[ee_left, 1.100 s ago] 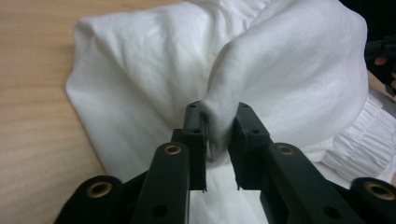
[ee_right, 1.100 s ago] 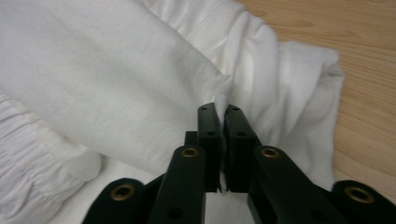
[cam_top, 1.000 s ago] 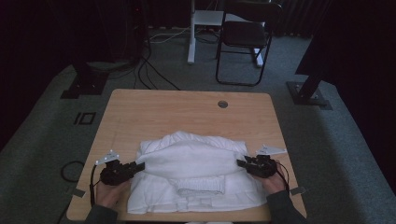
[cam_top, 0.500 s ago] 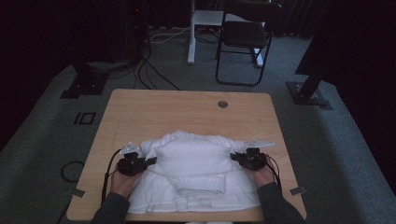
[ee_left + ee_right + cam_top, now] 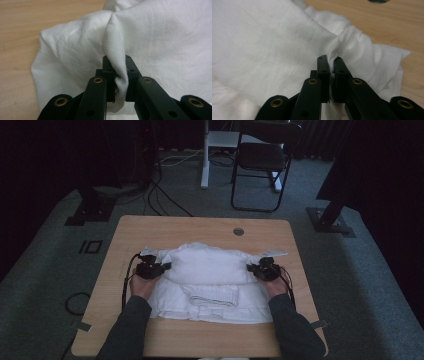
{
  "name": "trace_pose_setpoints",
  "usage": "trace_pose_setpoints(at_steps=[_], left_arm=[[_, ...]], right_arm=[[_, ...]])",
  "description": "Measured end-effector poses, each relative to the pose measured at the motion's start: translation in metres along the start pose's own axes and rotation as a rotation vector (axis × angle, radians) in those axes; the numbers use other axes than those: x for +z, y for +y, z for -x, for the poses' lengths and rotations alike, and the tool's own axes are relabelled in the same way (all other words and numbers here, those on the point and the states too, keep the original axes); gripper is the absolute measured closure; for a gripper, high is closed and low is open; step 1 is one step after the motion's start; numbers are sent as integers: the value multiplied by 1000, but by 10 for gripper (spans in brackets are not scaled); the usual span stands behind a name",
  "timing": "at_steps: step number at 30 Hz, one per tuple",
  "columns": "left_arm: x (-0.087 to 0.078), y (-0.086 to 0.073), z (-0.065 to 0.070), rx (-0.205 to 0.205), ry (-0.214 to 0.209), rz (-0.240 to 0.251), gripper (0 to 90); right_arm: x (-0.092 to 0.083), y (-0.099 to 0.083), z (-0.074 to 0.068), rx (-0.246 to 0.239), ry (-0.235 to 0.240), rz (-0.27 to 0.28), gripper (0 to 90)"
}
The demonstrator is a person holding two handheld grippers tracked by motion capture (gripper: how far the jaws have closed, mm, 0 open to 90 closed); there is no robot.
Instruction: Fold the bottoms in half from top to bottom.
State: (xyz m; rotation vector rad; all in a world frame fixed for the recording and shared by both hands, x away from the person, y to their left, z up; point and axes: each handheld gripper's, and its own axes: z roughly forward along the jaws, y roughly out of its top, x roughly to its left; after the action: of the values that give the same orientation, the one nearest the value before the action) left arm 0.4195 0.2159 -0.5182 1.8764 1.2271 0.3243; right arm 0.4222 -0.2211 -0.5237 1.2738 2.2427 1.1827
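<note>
Both grippers (image 5: 161,268) (image 5: 256,268) moved forward, clamping white cloth (image 5: 207,265) edges.

— How do your grippers stand?
— Your left gripper (image 5: 161,268) has just closed, fabric pinched between its fingertips (image 5: 109,67). Your right gripper (image 5: 254,268) has clamped likewise.
— And your forearms?
— Both reach forward, jaws pointing inward toward each other.

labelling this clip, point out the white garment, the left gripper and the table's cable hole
white garment (image 5: 210,265), high view, raised middle fold
left gripper (image 5: 116,72), left gripper view, between its fingertips
cable hole (image 5: 238,231), high view, centre
</note>
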Motion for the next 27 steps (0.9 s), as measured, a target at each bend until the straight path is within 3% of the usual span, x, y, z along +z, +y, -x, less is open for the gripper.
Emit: trace_pose_setpoints(at_steps=[8, 14, 17, 19, 21, 24, 27], left_arm=[[-42, 15, -1, -16, -61, 118, 839], [-68, 33, 7, 26, -84, 180, 842], [-74, 36, 10, 23, -100, 201, 842], [-87, 31, 17, 19, -141, 227, 841], [-93, 22, 20, 18, -162, 223, 840], [-99, 9, 23, 19, -190, 211, 835], [-102, -22, 28, 17, -219, 158, 816]], right_arm=[[-42, 10, 7, 24, 46, 121, 865], [-64, 20, 5, 9, 22, 207, 872], [-71, 24, 4, 5, 15, 234, 872], [-85, 26, -1, -11, 19, 277, 872], [-93, 21, -5, -27, 33, 277, 872], [-100, 11, -10, -34, 53, 268, 871], [-106, -15, -18, -43, 87, 226, 867]])
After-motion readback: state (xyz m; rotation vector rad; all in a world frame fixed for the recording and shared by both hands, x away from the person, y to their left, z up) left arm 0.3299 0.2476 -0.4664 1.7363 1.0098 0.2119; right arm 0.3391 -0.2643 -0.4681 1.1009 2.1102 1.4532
